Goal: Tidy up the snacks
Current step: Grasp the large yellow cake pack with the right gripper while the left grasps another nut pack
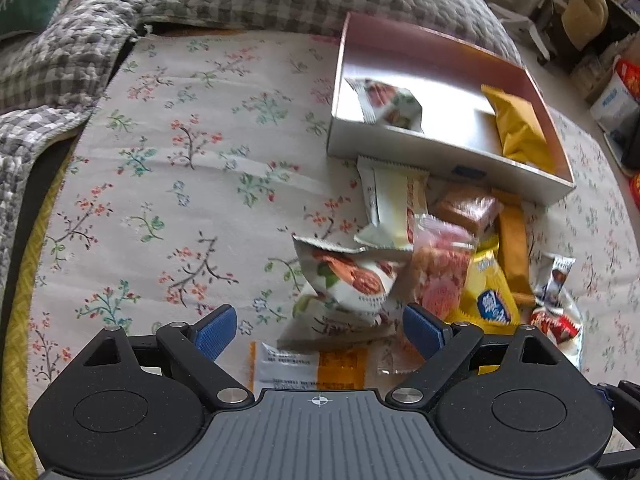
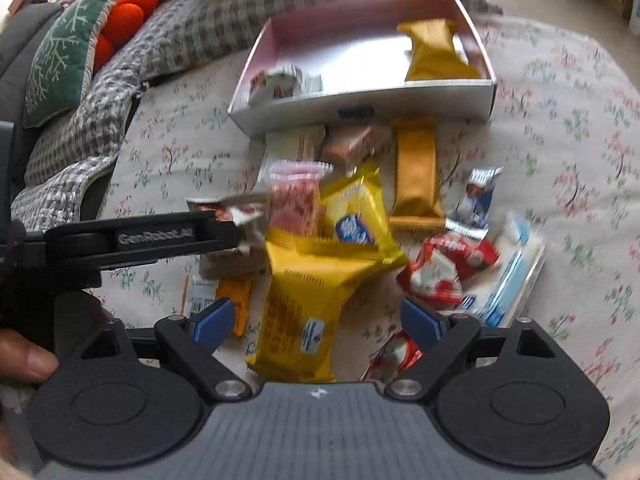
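Both grippers tilted down, jaws apart — left gripper [image 1: 319, 330] over white nut-print packet [image 1: 352, 280], right gripper [image 2: 318, 322] over yellow foil snack pack [image 2: 304, 312] — shallow white cardboard box [image 2: 400, 94] beyond.

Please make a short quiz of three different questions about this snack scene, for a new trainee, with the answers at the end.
1. True or false: the box already holds a gold packet.
2. Which snack lies between the open fingers of the right gripper? A) a yellow packet B) a blue bottle C) a green apple
3. Fill in: the pile of loose snacks lies on a ______-patterned cloth.

Key: 1 true; 2 A; 3 floral
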A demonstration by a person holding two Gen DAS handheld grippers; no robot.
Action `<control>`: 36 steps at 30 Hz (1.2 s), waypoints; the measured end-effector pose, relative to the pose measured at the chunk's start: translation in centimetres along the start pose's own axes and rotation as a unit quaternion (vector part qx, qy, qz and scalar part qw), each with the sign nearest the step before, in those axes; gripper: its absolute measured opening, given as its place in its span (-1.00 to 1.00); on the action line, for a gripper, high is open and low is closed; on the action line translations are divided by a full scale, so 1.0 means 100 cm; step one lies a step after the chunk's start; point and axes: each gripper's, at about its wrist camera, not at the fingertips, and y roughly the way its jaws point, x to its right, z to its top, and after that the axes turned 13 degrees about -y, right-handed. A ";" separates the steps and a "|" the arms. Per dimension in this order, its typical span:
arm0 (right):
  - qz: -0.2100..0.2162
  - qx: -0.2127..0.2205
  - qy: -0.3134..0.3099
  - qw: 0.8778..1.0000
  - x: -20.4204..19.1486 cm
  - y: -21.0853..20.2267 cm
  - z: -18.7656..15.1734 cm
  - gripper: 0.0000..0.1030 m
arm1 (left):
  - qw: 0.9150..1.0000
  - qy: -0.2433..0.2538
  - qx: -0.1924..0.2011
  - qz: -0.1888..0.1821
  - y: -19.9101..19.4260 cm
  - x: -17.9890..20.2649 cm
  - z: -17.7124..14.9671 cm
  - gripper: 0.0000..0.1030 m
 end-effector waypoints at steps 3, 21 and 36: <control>-0.016 -0.002 -0.003 1.000 -0.002 0.003 -0.004 0.63 | 1.000 0.000 0.003 0.007 0.003 0.001 0.000 0.78; -0.037 -0.006 -0.006 0.999 -0.011 0.019 -0.009 0.46 | 1.000 0.002 0.009 0.022 0.020 0.001 0.003 0.77; -0.045 -0.008 0.004 0.999 -0.009 0.025 -0.010 -0.14 | 1.000 0.007 0.013 0.016 0.025 0.001 0.004 0.07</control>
